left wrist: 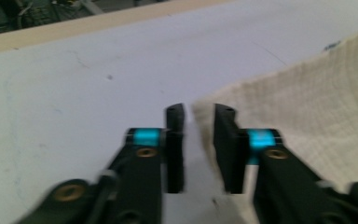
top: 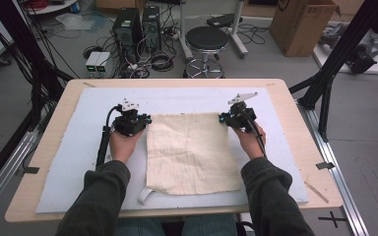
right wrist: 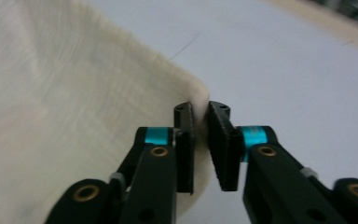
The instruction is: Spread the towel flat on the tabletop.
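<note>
Lying nearest: a white strip [top: 145,195] pokes out beneath the near left corner of the cream cloth [top: 189,152].
Cloth: flat on the pale mat [top: 74,162], its far edge between the two tools.
Left gripper [left wrist: 199,122]: jaws apart, the far left corner in the gap, not pinched.
Right gripper [right wrist: 201,114]: jaws slightly parted over the far right corner; pads not pressing it.
Farther: the wooden table [top: 300,142], then a black stool [top: 206,39].

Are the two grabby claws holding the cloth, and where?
No. Both stand open at the cloth's far corners: the left gripper and right gripper each straddle a corner edge without pinching it.
</note>
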`<action>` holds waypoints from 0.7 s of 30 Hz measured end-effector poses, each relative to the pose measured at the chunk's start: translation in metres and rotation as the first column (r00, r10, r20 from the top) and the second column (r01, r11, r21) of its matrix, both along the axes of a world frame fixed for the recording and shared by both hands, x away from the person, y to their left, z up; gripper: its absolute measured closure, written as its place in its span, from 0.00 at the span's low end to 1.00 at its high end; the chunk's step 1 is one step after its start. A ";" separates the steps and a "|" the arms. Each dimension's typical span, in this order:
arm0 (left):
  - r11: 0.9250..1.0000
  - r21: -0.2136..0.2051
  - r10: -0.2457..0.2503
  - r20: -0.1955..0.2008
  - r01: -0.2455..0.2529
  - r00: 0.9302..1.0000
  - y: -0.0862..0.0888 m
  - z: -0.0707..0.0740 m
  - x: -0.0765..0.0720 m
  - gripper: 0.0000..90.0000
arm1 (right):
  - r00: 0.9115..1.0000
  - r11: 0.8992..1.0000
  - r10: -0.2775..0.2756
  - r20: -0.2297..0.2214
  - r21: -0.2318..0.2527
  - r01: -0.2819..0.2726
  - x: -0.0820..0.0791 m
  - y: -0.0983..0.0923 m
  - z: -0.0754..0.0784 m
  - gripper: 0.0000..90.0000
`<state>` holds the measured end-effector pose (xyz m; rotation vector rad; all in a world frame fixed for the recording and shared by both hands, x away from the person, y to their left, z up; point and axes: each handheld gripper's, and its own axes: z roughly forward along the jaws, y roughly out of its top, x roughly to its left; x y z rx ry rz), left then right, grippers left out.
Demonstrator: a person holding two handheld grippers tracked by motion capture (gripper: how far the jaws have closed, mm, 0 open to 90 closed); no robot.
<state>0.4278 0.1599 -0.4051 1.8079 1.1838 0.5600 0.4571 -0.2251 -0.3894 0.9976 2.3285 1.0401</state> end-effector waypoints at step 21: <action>0.945 0.016 -0.328 0.046 0.327 0.944 0.009 -0.009 -0.093 0.62 | 0.981 0.980 0.173 -0.083 0.119 -0.163 -0.074 -0.018 -0.001 0.63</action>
